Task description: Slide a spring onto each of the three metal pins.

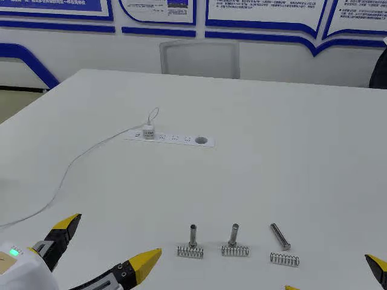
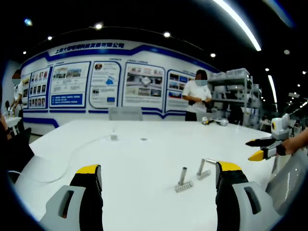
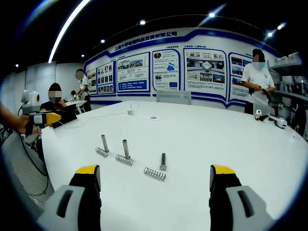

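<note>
Springs loose on the white table (image 1: 290,103), none threaded onto a pin. Three pairs in a row near the front edge in the head view: left pin (image 1: 193,234) with left spring (image 1: 190,251) lying flat at its foot; middle pin (image 1: 233,234) with middle spring (image 1: 235,250) flat at its foot; right pin (image 1: 279,236) leaning toward the upper left in that view, right spring (image 1: 284,259) lying just in front of its near end. Contact between spring and pin too fine to tell.

Left gripper (image 1: 113,238) low at the left of the head view, yellow-tipped jaws spread wide, nothing held, well to the left of left pin. From the left gripper view, same wide gap, with two pins and their springs on the table ahead, nearer the right-hand jaw. Right gripper (image 1: 331,275) at the bottom right corner of the head view, just its yellow tips in frame, near right spring but apart from it. From the right gripper view, jaws wide apart and empty, all three pins and springs ahead on the table between them.

Farther back: power strip (image 1: 170,138) with white charger (image 1: 149,132) plugged in, white cable (image 1: 66,172) trailing off toward the left edge. Grey chair (image 1: 199,58) behind the far edge, blue-framed wall boards (image 1: 260,15) beyond
</note>
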Demonstrator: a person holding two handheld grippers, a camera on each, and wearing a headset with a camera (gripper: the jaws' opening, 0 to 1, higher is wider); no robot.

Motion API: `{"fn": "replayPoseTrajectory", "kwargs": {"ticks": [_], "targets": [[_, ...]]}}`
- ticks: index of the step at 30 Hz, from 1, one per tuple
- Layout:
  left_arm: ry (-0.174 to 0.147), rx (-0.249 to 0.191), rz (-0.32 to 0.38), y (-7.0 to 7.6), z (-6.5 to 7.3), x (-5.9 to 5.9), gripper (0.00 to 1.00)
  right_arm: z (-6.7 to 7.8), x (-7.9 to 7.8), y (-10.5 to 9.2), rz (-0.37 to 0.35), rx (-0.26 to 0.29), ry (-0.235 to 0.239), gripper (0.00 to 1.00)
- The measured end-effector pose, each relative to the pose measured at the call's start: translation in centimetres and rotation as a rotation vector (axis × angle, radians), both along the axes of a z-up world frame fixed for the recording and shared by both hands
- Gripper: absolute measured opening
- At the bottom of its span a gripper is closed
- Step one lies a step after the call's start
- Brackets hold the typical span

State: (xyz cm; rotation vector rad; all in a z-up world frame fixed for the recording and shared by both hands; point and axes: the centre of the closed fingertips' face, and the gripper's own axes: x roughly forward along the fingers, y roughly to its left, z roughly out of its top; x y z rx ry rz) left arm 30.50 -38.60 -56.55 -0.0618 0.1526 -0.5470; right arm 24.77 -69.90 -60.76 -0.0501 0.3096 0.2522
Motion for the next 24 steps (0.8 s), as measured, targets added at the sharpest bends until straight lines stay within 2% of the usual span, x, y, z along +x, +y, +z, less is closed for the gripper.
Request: {"fn": "replayPoseTrajectory", "kwargs": {"ticks": [11,24], "targets": [[0.025,0.006,-0.006,-0.11,-0.5,-0.12,1.0,-0.06,-0.06,0.05,0.003,-0.002,0.003,0.95],[0.031,0.014,-0.015,-0.3,-0.71,-0.19,1.0,0.04,-0.04,0.05,0.001,-0.002,0.002,0.94]]}}
